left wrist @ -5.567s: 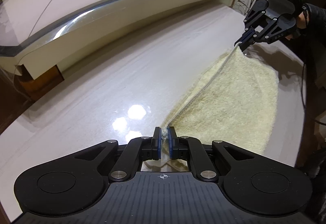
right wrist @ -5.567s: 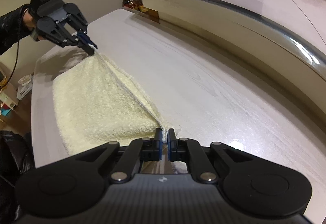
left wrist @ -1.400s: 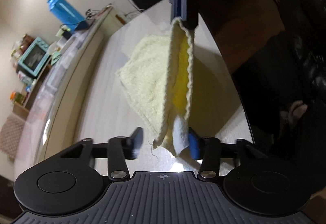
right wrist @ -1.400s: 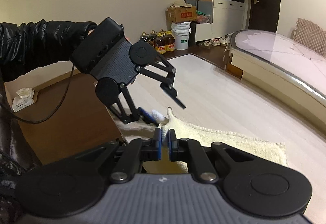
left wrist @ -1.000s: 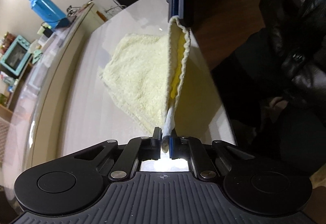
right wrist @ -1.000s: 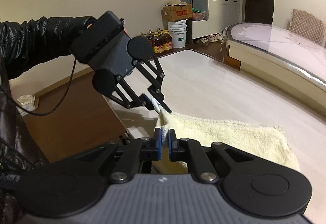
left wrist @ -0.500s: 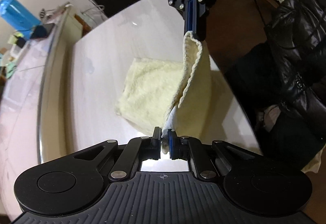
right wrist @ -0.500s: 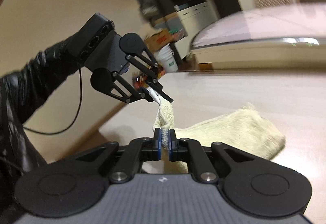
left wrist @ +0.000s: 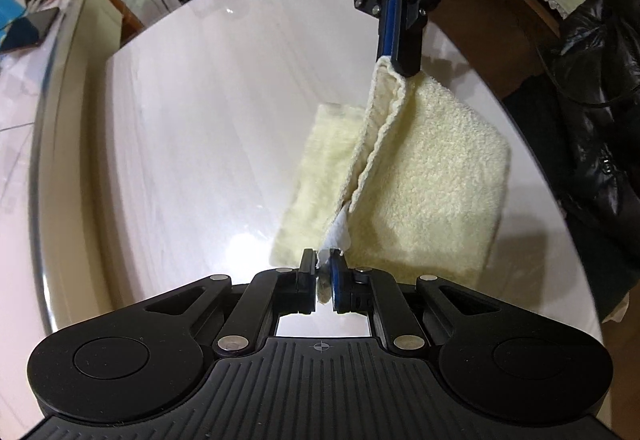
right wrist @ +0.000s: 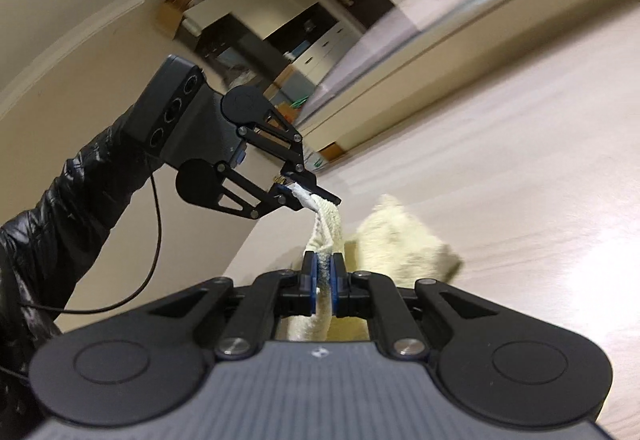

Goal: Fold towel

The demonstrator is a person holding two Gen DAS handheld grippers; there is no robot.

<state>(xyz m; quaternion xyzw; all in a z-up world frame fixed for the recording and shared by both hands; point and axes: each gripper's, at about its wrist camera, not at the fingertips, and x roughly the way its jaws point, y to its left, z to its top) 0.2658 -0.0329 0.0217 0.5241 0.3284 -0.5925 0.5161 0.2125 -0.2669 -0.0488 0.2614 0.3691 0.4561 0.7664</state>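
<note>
Left wrist view: left gripper (left wrist: pixel 323 272) and right gripper (left wrist: pixel 394 39) each pinch a towel (left wrist: pixel 424 175) corner, lifting its doubled edge above the desk (left wrist: pixel 208 111) to fold it.

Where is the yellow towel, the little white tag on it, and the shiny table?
towel (left wrist: pixel 432 175), left wrist view, on the fluffy upper face.
white tag (left wrist: pixel 339 234), left wrist view, on the tag's crumpled middle.
table (left wrist: pixel 208 111), left wrist view, on a bare glossy patch.
</note>
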